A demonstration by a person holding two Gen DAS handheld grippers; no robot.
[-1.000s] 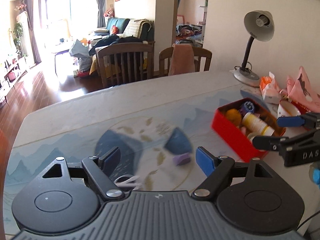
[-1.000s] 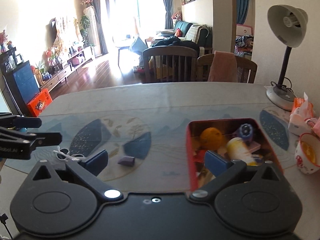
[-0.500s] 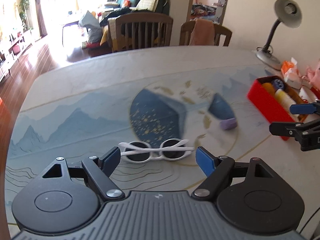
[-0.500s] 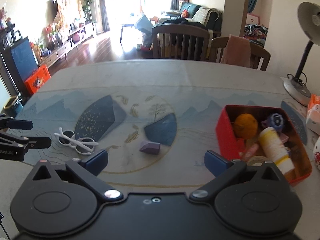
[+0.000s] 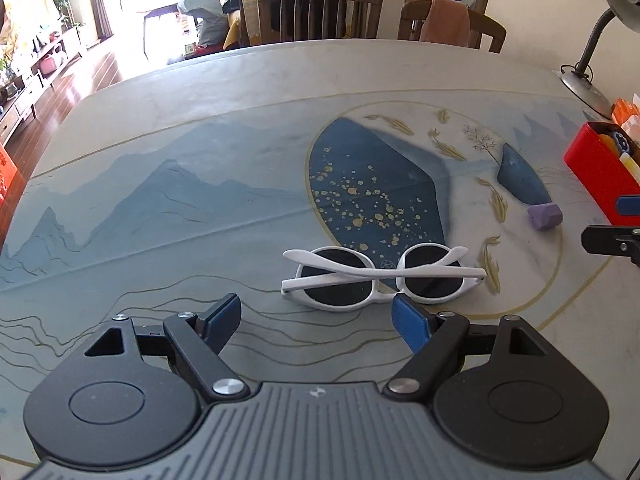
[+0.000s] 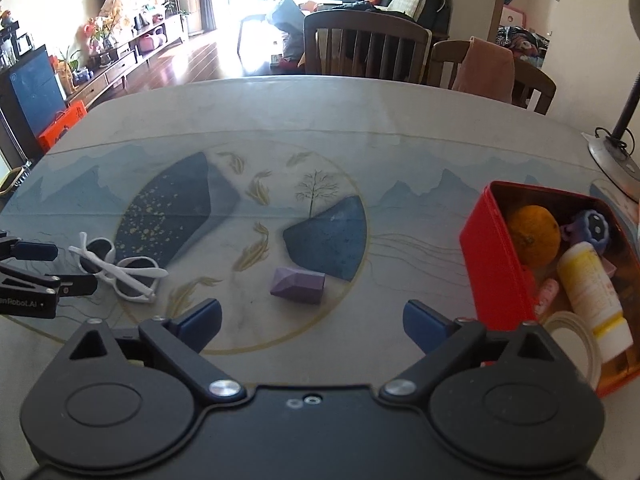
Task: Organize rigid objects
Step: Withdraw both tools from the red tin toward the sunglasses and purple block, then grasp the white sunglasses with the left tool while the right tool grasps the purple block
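On the table [image 6: 320, 112], the red box [image 6: 486, 264] already holds several items, while the white sunglasses [image 5: 382, 274] and purple block [image 6: 298, 284] lie loose. The left gripper [image 5: 316, 318], spread and empty, nears the sunglasses; the right gripper [image 6: 312, 320], whose jaws have just narrowed slightly yet remain wide with nothing between them, faces the block. Each likely needs to descend, straddle its item and close.

Red box [image 5: 592, 168] cut by right edge in left view; lamp [image 6: 616, 148] head cropped in right view.

Folded white sunglasses [image 5: 382, 276] and purple block [image 6: 298, 285] lie apart.
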